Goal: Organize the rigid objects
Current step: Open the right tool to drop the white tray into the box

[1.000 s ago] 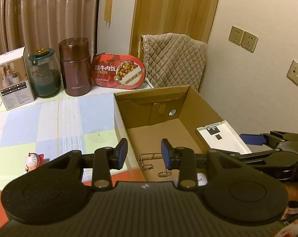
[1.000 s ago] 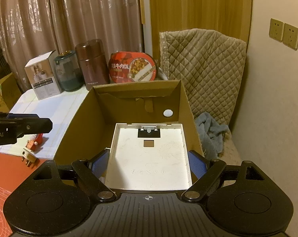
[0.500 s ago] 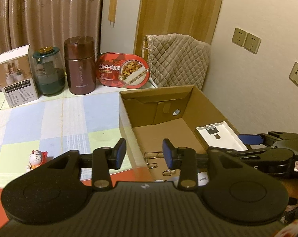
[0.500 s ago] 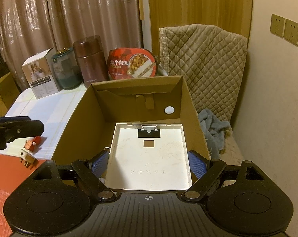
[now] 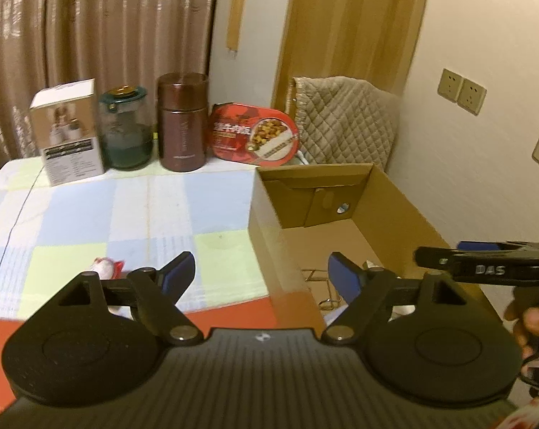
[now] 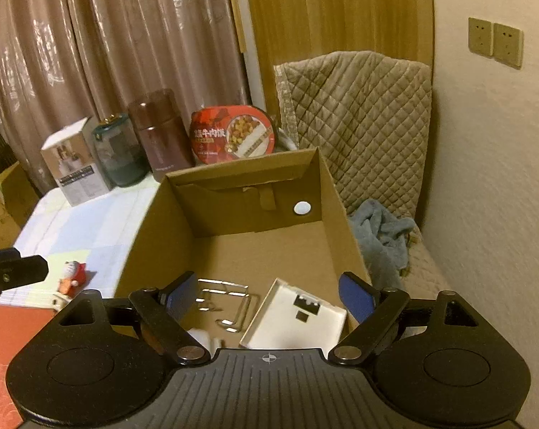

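Hovering: we hold the right gripper [image 6: 267,295] over the cardboard box [image 6: 151,221], jaws spread, gripping nothing.
White tray [image 6: 293,320]: lies flat on the box floor at its near right corner, beside the wire clips [image 6: 226,302].
Axis: long side runs near-to-far, skewed right; black slot at far end.
Left gripper [image 5: 260,275]: jaws spread, empty, over the near left box wall.
Why: likely the tray is sorted, the cat figurine [image 6: 73,274] on the tablecloth next.

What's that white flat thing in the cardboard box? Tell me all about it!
The white tray looks like thin rigid plastic, square, with a low raised rim. Near one edge it has a dark rectangular cutout and a small square hole. It lies tilted in the cardboard box, beside the wire rack. Nothing grips it; the right gripper has its jaws wide apart.
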Motion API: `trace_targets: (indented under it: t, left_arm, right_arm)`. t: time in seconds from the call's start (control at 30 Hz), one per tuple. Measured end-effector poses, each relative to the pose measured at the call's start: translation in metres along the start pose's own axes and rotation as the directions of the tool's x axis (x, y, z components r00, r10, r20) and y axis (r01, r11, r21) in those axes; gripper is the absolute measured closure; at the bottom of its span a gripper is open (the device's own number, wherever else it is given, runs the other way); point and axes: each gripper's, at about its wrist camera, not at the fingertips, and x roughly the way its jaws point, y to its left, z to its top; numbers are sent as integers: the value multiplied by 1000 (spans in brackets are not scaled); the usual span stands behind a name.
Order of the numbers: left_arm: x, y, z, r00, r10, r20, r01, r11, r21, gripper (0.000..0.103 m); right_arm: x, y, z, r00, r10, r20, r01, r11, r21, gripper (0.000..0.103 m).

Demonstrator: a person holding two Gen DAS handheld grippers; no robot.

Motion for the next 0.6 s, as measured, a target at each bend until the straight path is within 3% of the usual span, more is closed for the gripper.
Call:
trace_targets:
  t: [0.3,0.6]
  left_arm:
    - [-61,24,-28,999,35,24,-34,998,-55,19]
    - [-121,43,-54,997,57,47,-54,996,-67,16]
  right_arm:
    - [-70,27,-15,998,30,57,-33,998,58,20]
    - [-125,81,-38,996,50,76,-51,999,10,19]
